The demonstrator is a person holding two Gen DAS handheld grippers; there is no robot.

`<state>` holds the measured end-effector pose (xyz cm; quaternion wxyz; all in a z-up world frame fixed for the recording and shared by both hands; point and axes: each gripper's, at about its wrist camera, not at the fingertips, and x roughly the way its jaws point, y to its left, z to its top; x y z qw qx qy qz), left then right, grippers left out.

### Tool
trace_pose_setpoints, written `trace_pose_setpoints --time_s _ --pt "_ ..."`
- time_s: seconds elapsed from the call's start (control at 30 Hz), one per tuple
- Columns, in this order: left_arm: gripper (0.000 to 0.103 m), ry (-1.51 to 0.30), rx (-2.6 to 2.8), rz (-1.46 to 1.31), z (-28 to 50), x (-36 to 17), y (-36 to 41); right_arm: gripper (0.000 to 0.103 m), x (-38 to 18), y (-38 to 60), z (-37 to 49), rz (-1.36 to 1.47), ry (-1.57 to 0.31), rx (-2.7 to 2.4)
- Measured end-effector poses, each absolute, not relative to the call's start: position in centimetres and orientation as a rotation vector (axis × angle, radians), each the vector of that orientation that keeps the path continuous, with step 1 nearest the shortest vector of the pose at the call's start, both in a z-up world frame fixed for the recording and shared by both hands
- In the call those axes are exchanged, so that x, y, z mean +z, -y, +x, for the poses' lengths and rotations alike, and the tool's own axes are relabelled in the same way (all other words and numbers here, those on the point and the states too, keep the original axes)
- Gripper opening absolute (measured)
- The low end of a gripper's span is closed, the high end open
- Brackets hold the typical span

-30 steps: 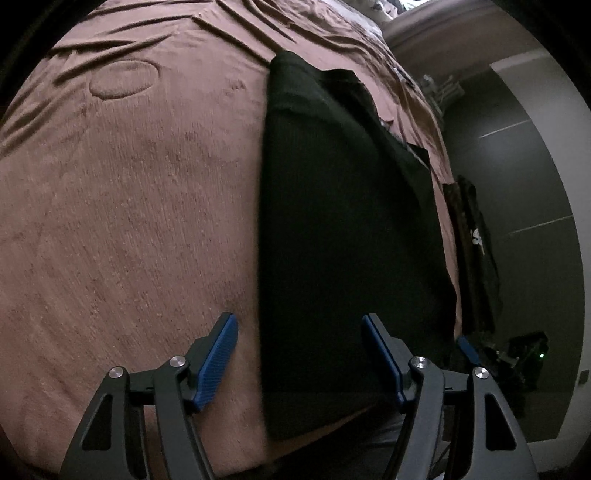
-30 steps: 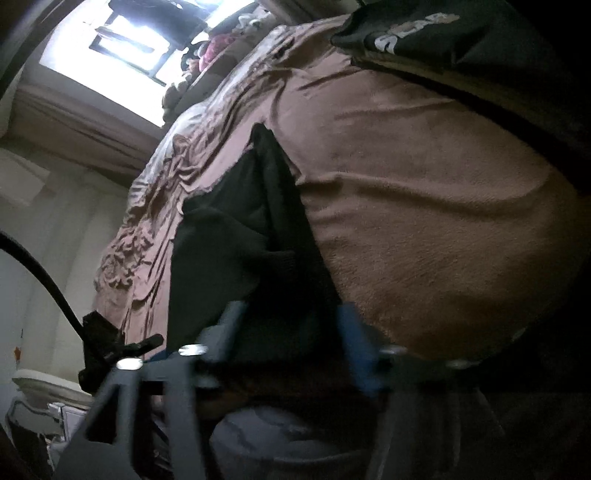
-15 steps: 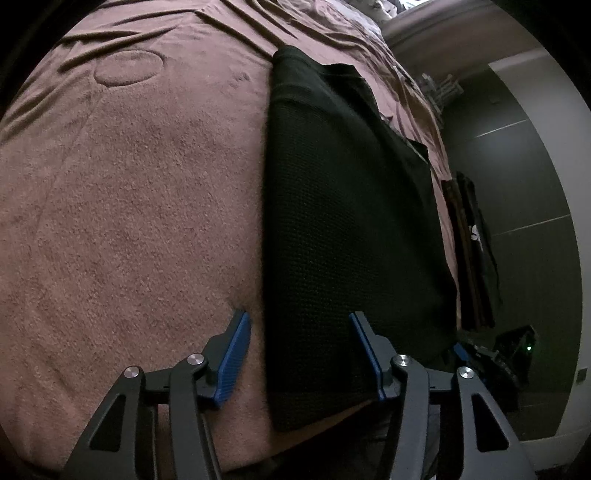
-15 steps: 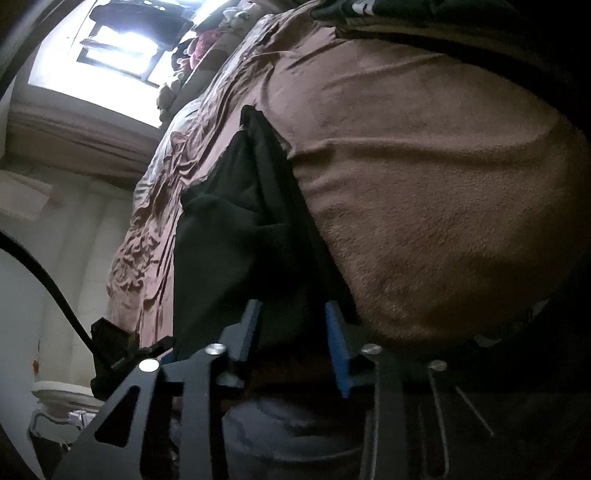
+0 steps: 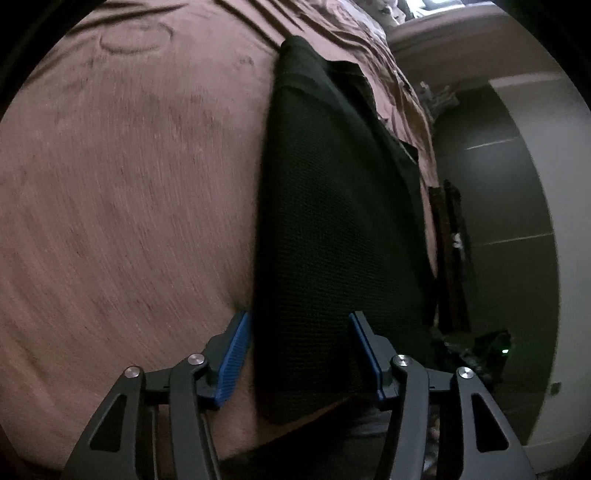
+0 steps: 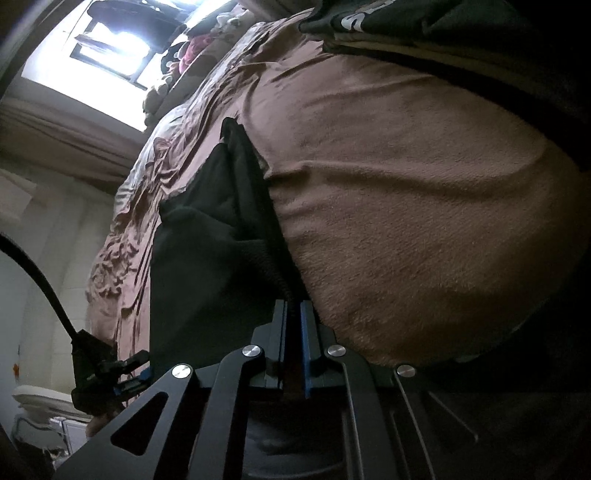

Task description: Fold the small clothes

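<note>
Black knit garment (image 5: 332, 229) lay flat on the brown blanket (image 5: 129, 203), a long strip running from 6 o'clock up to 12 o'clock in the left wrist view, near hem at the bed's front edge. It looked already doubled lengthwise, with a second layer edge showing along its 2 o'clock side, so probably 1 fold done.

Left gripper (image 5: 299, 350) straddled the near left corner of the garment: blue pad at 7 o'clock sat on the blanket just beside the cloth's left edge, the other pad at 5 o'clock over the cloth. Jaws were closing, cloth between them, pads not yet pinching. Placed that way to catch the corner by its edge.

Right gripper (image 6: 293, 332) was clenched tight on the garment's (image 6: 207, 258) near right edge, a ribbed seam running straight into the pads at 6 o'clock in the right wrist view. Grip there likely served to pair with the left corner so both near corners lift together for a fold toward 12 o'clock.

Another dark garment with white lettering (image 6: 369, 18) lay at 1 o'clock, well apart. Left gripper also showed at 8 o'clock in the right view.
</note>
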<state>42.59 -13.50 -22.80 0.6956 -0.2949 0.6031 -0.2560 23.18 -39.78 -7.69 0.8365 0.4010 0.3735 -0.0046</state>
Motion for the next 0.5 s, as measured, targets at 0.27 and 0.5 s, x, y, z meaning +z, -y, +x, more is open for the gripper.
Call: trace_pose_setpoints --time_s 0.27,0.5 --pt "0.027 -1.369 -0.584 -0.684 41.9 -23.8 13.9 0.04 -5.7 39.0 23.6 0.741 -0.786 0.023" --pt "0.012 -1.343 -0.578 -0.616 41.6 -22.5 14.9 0.045 -6.0 38.2 26.2 0.656 -0.824 0.028"
